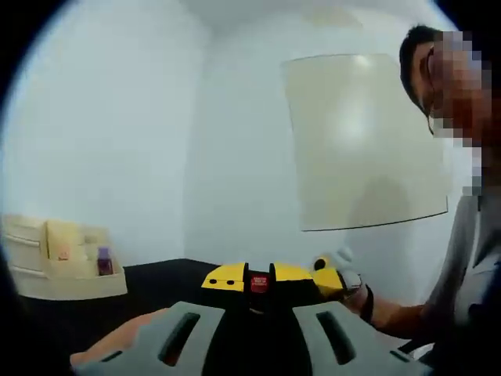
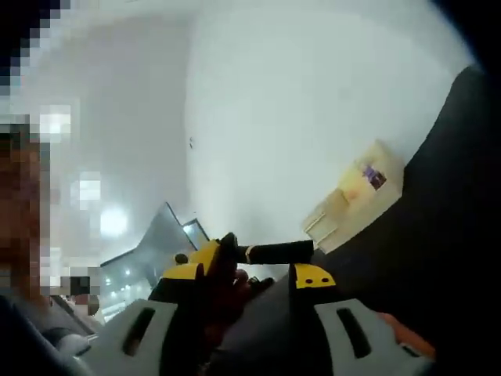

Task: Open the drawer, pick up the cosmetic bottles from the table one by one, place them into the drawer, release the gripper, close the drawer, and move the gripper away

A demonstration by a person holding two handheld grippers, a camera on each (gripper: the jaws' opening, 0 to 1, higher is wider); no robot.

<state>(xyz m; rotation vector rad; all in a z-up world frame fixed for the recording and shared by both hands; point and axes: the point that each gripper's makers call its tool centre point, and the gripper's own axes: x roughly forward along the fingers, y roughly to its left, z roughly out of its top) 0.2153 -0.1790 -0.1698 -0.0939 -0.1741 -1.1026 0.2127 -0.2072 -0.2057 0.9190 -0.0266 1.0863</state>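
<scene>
- white walls filled the background of both views; a pale rectangular board (image 1: 364, 141) leaned on the wall at about 2 o'clock in the left gripper view.
- black table (image 1: 156, 278) ran across the lower part of the left gripper view and showed as a dark band (image 2: 462, 235) from 1 to 4 o'clock in the right gripper view.
- cream drawer unit (image 1: 59, 262) sat on the table at 9 o'clock in the left gripper view, against the wall; in the right gripper view it appeared tilted at about 3 o'clock (image 2: 356, 204).
- one cosmetic bottle (image 1: 104, 261), purple, stood upright in the unit's upper compartment; a small purple spot (image 2: 373, 178) marked it in the right gripper view. too small to read more.
- whether any drawer was pulled out: could not tell.
- left gripper (image 1: 258, 333): two grey jaws rose at 6 o'clock, spread apart, nothing between them.
- right gripper (image 2: 243, 337): grey jaws also spread apart, nothing pinched.
- right gripper's yellow-and-black body seen just beyond the left jaws, at centre-low (image 1: 270, 280), held by a hand (image 1: 356, 294) with a dark wrist band at 4 o'clock.
- left gripper's yellow body (image 2: 235, 262) lay just past the right jaws, a hand around it.
- both grippers were well apart from the drawer unit.
</scene>
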